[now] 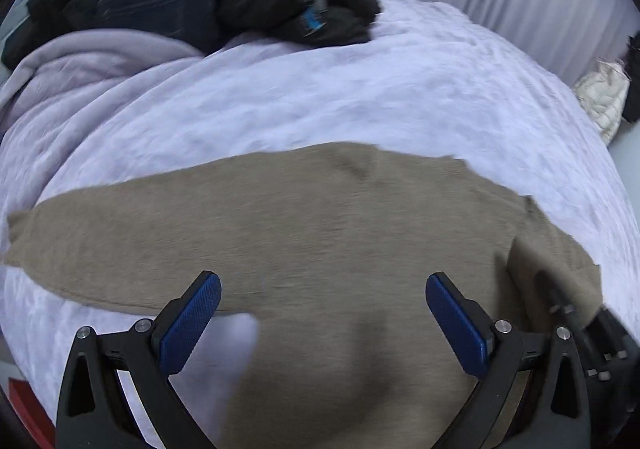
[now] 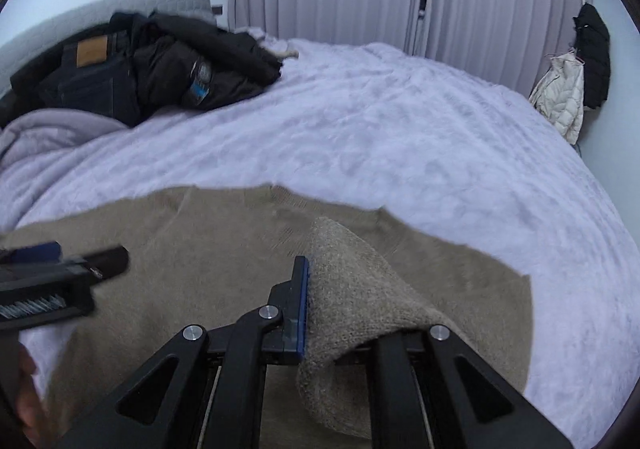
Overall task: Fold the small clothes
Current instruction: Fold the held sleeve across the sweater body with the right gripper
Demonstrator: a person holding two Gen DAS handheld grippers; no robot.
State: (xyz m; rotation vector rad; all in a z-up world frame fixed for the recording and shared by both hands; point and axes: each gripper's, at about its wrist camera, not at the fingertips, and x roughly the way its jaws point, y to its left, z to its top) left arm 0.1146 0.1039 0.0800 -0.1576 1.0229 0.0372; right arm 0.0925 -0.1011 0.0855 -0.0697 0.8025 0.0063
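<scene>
Right tongs (image 2: 310,305): pinching a raised flap of the sweater (image 1: 312,225); you can see the knit draped over the far finger and pressed against the blue pad.
Left tongs (image 1: 322,323): spread wide, holding nothing, poised just above the sweater's near part.
Sweater: tan knit, lying mostly flat on the bedspread (image 1: 360,89), directly ahead of and under both tongs; one sleeve runs out to the left of the left tongs.
Step in hand: likely carrying the pinched edge across to make a fold.
Doing it well: keep your right grip firm and lift only enough to clear the body, then lay the flap down straight. Use your left tongs to pin the body so it does not drag. Move slowly; the frames are blurred.
Risk: the loose knit may slip or bunch.
Labels: a tan patch on the jeans (image 2: 86,77) far left ahead, and a blue tag on the black jacket (image 2: 208,69) beside them; no writing is readable.
</scene>
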